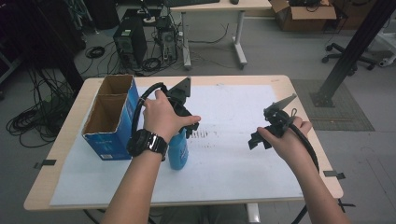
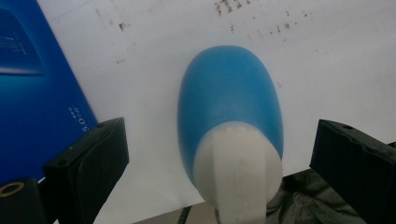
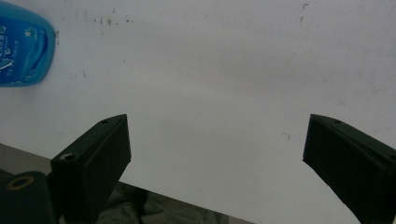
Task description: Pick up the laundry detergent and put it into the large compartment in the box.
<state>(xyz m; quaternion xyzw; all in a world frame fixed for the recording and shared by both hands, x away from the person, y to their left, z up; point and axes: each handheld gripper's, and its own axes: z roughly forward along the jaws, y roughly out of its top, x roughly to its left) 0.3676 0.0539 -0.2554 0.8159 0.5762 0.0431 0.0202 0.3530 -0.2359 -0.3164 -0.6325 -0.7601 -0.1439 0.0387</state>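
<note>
A blue bottle with a white cap stands upright on the white sheet, just right of a blue cardboard box. My left gripper hovers directly over the bottle. In the left gripper view the bottle and its cap are seen from above between the wide-apart jaws of the left gripper, which is open and does not touch it. My right gripper is held open over the bare sheet at the right. The right gripper view has this gripper empty, with the bottle far off at upper left.
The blue box is open-topped, split into two compartments, and stands close to the bottle's left. Faint dark specks mark the sheet near its middle. Beyond the table are computer towers, floor cables, a desk and a black post.
</note>
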